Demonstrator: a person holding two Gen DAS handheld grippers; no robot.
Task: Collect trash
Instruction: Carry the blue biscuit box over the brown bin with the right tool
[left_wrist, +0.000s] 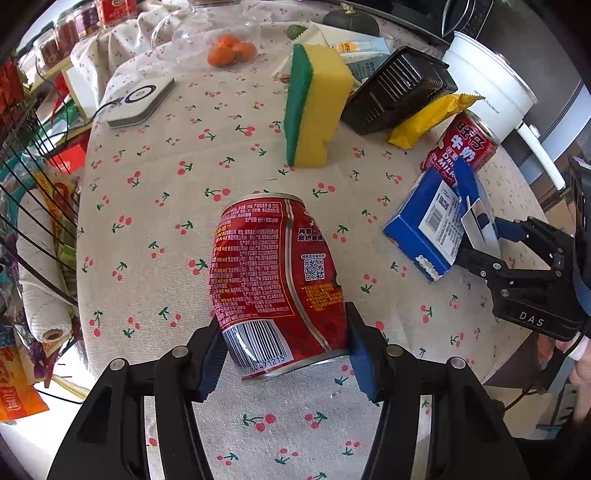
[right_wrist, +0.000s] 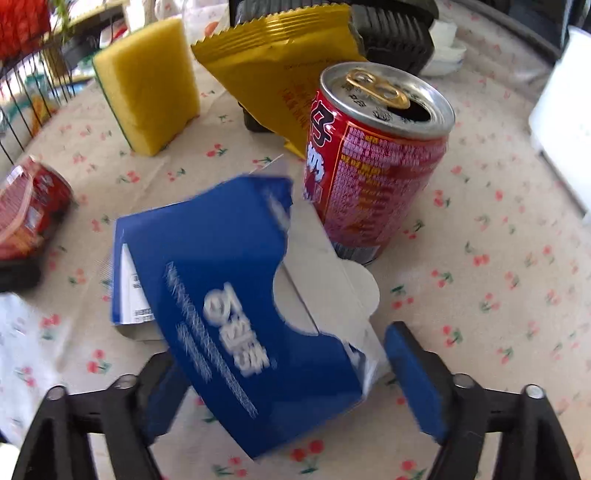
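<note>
Left gripper (left_wrist: 282, 354) jaws clenching the lying red can (left_wrist: 275, 280) on the bench (left_wrist: 147, 192); right gripper (right_wrist: 280, 380) jaws straddling the blue carton (right_wrist: 236, 295), grip uncertain; beyond, upright can (right_wrist: 373, 162) and yellow wrapper (right_wrist: 280, 74) awaiting collection; nothing visibly binned.

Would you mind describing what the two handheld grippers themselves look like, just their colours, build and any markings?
Both are matte black linkage frames with silver pivot pins and blue pads on the fingers. On the left gripper one blue pad faces the camera. The right gripper looks the same; in the left wrist view its black body carries white "DAS" lettering, with a thin cable hanging below it.
</note>
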